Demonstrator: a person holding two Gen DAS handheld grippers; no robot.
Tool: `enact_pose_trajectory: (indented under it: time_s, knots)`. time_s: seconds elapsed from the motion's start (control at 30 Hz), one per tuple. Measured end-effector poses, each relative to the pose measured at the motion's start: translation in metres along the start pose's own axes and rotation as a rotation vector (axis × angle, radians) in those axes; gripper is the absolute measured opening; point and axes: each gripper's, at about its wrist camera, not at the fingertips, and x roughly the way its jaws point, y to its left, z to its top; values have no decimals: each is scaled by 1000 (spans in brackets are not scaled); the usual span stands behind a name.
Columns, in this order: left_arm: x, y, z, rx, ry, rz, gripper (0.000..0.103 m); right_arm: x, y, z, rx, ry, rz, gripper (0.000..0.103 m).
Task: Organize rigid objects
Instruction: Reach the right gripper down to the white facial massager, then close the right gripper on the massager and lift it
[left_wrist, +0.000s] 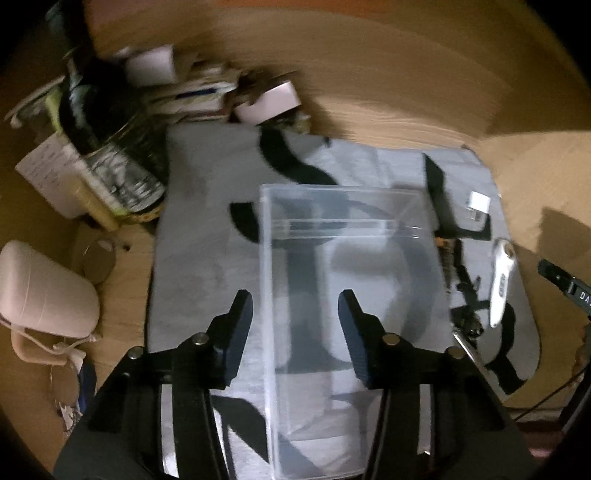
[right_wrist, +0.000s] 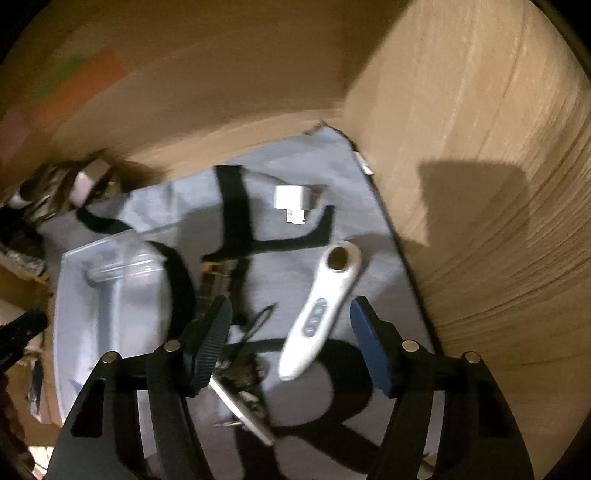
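Observation:
A clear plastic box (left_wrist: 266, 258) stands empty on a grey mat (left_wrist: 199, 221) with black letters. My left gripper (left_wrist: 294, 295) hangs open over the box's near left corner, its fingers on either side of the left wall without touching it. To the right of the box lie a white handheld device (left_wrist: 500, 284), a small white adapter (left_wrist: 478, 205) and a dark metal tool (left_wrist: 465, 295). In the right wrist view, my right gripper (right_wrist: 289, 302) is open around the lower end of the white device (right_wrist: 321, 306), pads clear of it. The box (right_wrist: 74, 280) is on the left.
Clutter crowds the back left: a dark jar (left_wrist: 122, 173), papers (left_wrist: 48, 170), white tape rolls (left_wrist: 273, 99) and a pale pouch (left_wrist: 40, 291). A wooden wall (right_wrist: 480, 184) rises close along the mat's right edge. The adapter (right_wrist: 291, 201) and the metal tool (right_wrist: 240, 391) lie near the device.

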Motion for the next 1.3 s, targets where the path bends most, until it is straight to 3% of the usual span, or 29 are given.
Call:
enact_pose_trajectory:
  time_s: [0.23, 0.43, 0.63, 0.8, 0.9, 1.0, 1.07, 1.3]
  knots:
    - [19, 23, -4, -74, 66, 12, 40, 22, -26, 4, 73, 50, -47, 57]
    - [45, 23, -14, -96, 149, -16, 27, 45, -35, 8, 97, 94, -60, 57]
    - [57, 17, -19, -96, 183, -25, 13, 77, -36, 16, 105, 162, -43, 57]
    - [61, 16, -18, -107, 191, -18, 11, 102, -34, 13, 105, 233, -47, 57]
    - [62, 18, -18, -115, 195, -20, 10, 118, -34, 5, 109, 285, -46, 52]
    - [63, 20, -18, -124, 202, -21, 10, 116, -31, 4, 89, 251, -56, 43]
    - [65, 20, -17, -122, 207, -19, 10, 112, -30, 4, 80, 236, -66, 31]
    - [63, 18, -15, -93, 196, -32, 10, 92, -28, 4, 109, 206, -49, 29]
